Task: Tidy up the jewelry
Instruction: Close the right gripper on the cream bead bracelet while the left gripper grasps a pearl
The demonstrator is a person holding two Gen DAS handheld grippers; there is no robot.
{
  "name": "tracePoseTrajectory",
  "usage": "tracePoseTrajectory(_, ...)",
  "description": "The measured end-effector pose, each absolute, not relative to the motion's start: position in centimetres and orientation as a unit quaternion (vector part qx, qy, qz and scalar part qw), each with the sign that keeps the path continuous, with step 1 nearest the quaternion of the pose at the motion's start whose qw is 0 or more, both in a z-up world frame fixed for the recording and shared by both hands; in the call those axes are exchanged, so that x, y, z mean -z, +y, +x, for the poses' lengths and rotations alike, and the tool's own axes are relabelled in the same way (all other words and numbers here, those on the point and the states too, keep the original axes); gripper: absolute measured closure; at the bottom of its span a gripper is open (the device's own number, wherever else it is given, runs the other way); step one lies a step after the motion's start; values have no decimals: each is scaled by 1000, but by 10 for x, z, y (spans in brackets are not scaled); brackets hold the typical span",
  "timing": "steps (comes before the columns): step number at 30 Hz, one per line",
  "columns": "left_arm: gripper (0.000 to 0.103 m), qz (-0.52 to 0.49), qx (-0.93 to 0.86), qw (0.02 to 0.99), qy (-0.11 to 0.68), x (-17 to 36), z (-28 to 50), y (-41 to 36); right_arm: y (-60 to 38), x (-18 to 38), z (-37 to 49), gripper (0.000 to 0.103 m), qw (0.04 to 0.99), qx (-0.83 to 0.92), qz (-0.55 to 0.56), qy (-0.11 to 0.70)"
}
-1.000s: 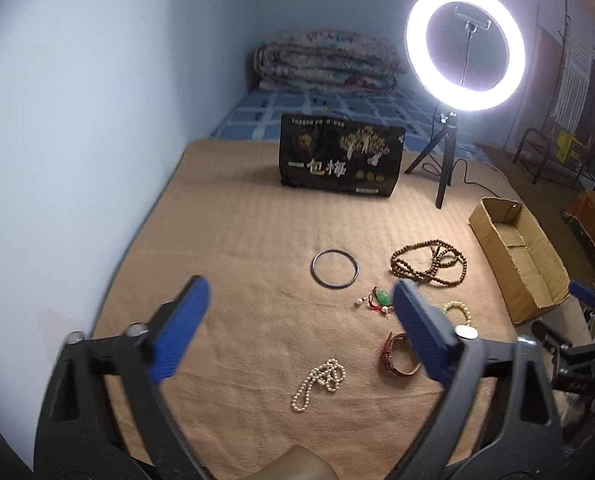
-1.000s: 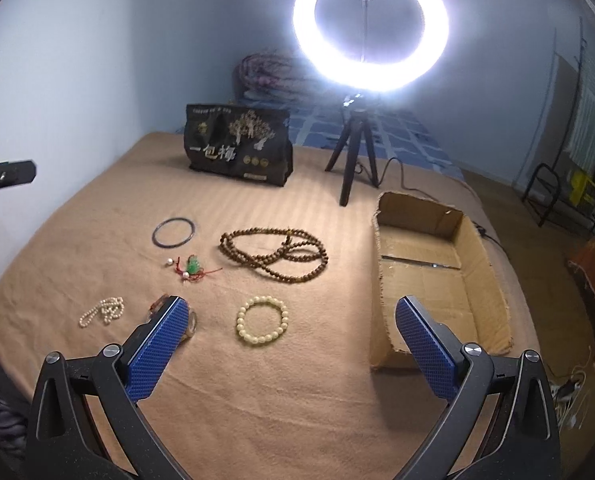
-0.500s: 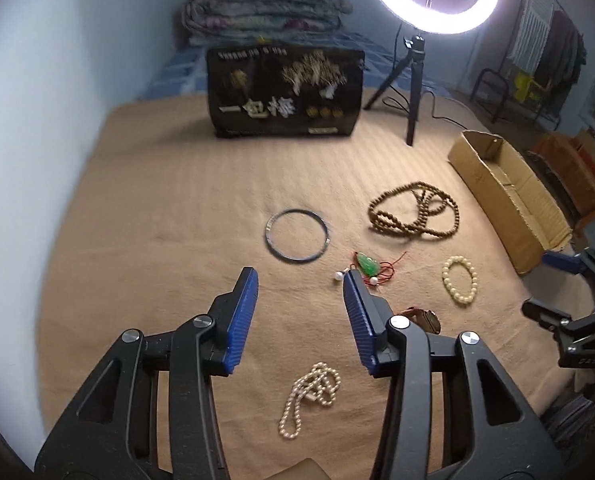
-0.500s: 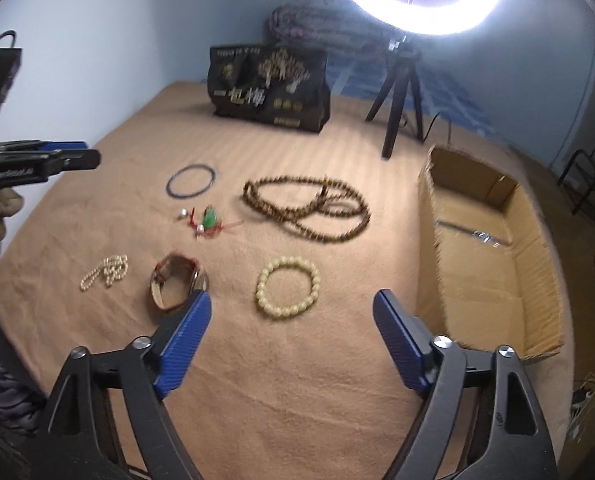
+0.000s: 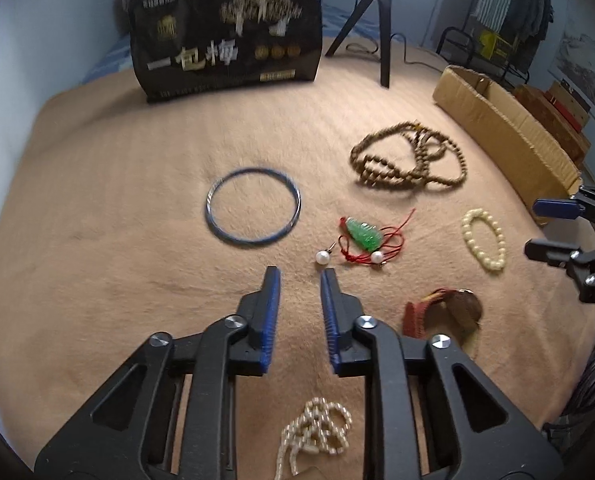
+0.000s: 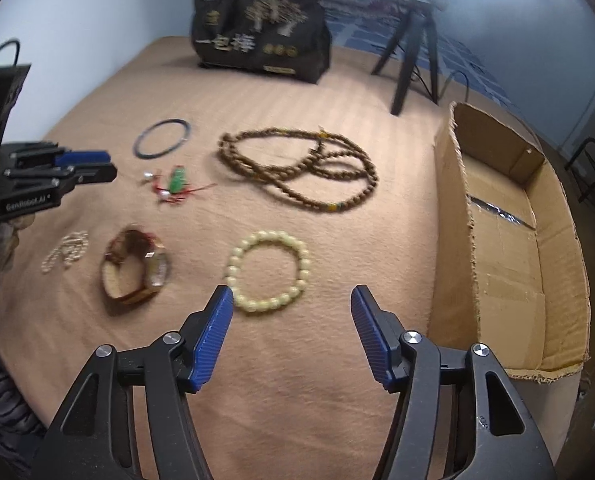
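Jewelry lies on a tan blanket (image 5: 117,200). My left gripper (image 5: 300,277) hovers just short of a pearl earring (image 5: 322,257) and a green pendant on red cord (image 5: 362,234); its jaws are closing to a narrow gap with nothing between them. My right gripper (image 6: 292,294) is closing too, still wide, just short of the cream bead bracelet (image 6: 271,235) and holding nothing. A blue bangle (image 5: 253,171), a brown bead necklace (image 5: 377,176), a brown-strapped watch (image 6: 135,268) and a pearl strand (image 5: 317,428) lie around them.
An open cardboard box (image 6: 453,200) sits at the blanket's right edge. A black printed bag (image 5: 225,40) and a ring-light tripod (image 5: 381,20) stand at the back. A pale wall runs along the left.
Both grippers have dropped toward the blanket and tilted down. The left jaws went from wide to a narrow gap; the right jaws narrowed partly. The jewelry has not moved.
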State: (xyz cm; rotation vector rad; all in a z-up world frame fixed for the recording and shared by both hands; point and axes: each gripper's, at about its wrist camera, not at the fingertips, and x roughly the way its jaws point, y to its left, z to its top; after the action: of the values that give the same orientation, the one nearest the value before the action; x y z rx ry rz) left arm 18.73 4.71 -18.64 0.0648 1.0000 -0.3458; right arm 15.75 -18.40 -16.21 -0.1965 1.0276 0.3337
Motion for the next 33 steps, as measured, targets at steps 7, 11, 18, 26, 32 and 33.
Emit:
tracePoseTrajectory(7, 90, 9, 175, 865, 469, 200, 195, 47, -196, 168, 171, 53, 852, -157, -69, 494)
tracePoseTrajectory(11, 90, 28, 179, 870, 459, 197, 193, 42, -194, 168, 173, 55, 850, -168, -62, 496)
tracePoseTrajectory(18, 90, 43, 173, 869, 462, 201, 195, 36, -188, 169, 174, 55, 847, -177, -66, 496)
tracePoseTrajectory(26, 73, 61, 175, 872, 454, 202, 194, 26, -192, 171, 175, 55, 846, -175, -62, 500)
tracePoseTrajectory(32, 73, 76, 165, 875, 449, 204, 196, 24, -188, 171, 172, 55, 847, -180, -70, 495)
tracePoseTrajectory(33, 73, 77, 166, 875, 448, 205, 196, 24, -188, 172, 172, 55, 847, -180, -72, 495)
